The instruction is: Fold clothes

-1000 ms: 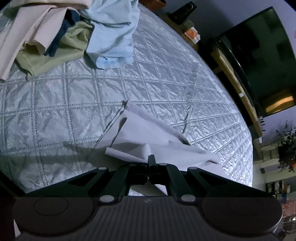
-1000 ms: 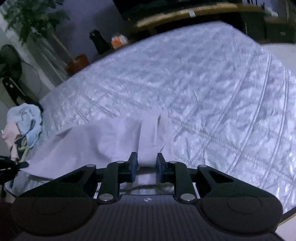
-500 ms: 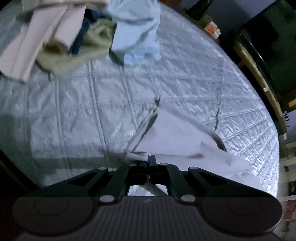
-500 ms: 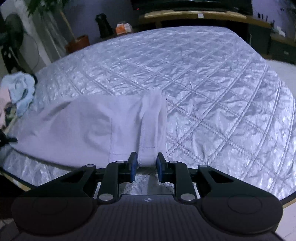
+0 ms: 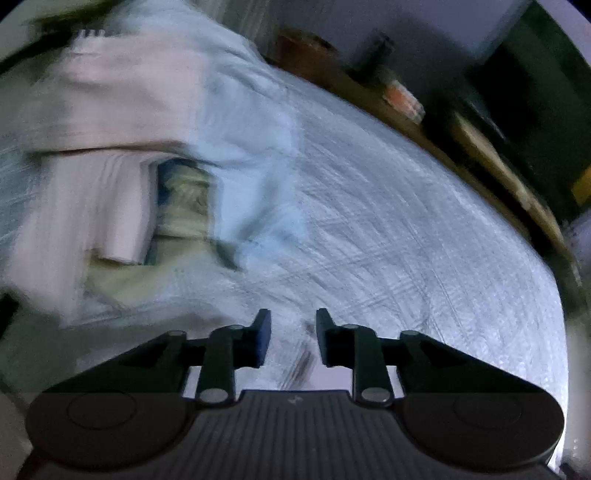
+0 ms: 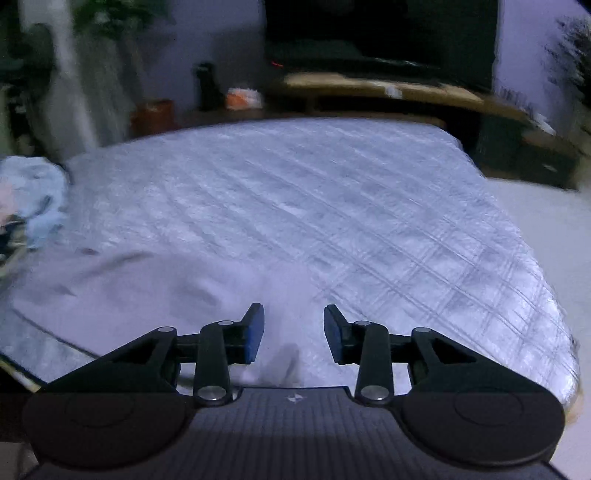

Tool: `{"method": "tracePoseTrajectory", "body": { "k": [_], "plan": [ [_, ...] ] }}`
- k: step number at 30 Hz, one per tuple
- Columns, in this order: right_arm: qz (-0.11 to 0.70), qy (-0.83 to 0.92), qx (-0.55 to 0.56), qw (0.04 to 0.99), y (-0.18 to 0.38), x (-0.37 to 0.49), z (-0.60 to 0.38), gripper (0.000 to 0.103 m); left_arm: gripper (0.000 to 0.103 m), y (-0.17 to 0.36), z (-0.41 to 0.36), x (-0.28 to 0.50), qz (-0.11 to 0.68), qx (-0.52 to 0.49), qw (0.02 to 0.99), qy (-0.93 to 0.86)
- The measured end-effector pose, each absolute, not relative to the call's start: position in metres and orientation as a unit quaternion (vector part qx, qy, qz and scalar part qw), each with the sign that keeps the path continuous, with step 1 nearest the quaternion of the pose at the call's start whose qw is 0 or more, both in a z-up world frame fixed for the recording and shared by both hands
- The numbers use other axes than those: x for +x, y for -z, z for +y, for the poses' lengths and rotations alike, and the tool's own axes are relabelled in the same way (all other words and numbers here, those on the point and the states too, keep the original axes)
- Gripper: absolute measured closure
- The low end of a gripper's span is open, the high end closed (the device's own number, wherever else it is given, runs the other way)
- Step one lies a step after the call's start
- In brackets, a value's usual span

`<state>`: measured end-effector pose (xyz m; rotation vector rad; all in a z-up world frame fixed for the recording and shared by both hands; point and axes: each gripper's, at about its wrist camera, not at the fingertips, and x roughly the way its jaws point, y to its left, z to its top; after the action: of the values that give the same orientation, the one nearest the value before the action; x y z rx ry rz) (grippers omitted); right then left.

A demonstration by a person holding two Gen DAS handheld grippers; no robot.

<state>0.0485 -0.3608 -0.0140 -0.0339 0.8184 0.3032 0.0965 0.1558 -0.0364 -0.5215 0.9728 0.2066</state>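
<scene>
A pale lilac garment (image 6: 155, 284) lies spread on the quilted silver bed cover (image 6: 332, 206), at the near left edge. My right gripper (image 6: 293, 326) is open and empty just above the garment's near right part. My left gripper (image 5: 291, 332) is open and empty over the bed cover (image 5: 388, 236). Ahead of it, blurred, lies a pile of clothes: a pink piece (image 5: 110, 122), a light blue piece (image 5: 243, 140) and an olive green piece (image 5: 184, 206).
The clothes pile also shows at the far left of the right wrist view (image 6: 33, 199). Beyond the bed stand a wooden TV bench (image 6: 406, 96), a dark TV (image 6: 380, 33), a plant pot (image 6: 153, 114) and a dark bottle (image 6: 207, 85).
Both grippers have opened and let go of the lilac garment, which now lies on the bed. The left gripper has swung toward the clothes pile. Both views are motion-blurred.
</scene>
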Motion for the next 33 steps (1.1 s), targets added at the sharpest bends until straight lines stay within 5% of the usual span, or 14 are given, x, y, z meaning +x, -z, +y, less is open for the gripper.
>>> {"method": "tracePoseTrajectory", "body": {
  "k": [9, 22, 33],
  "plan": [
    [0.428, -0.259, -0.106, 0.859, 0.045, 0.093, -0.26, 0.06, 0.076, 0.067, 0.147, 0.133, 0.517, -0.234, 0.823, -0.038],
    [0.469, -0.259, -0.109, 0.837, 0.079, 0.105, -0.266, 0.058, 0.073, 0.086, 0.156, 0.149, 0.533, -0.299, 0.791, -0.024],
    [0.464, -0.265, -0.114, 0.838, 0.081, 0.104, -0.262, 0.05, 0.066, 0.088, 0.139, 0.147, 0.537, -0.256, 0.803, -0.022]
  ]
}}
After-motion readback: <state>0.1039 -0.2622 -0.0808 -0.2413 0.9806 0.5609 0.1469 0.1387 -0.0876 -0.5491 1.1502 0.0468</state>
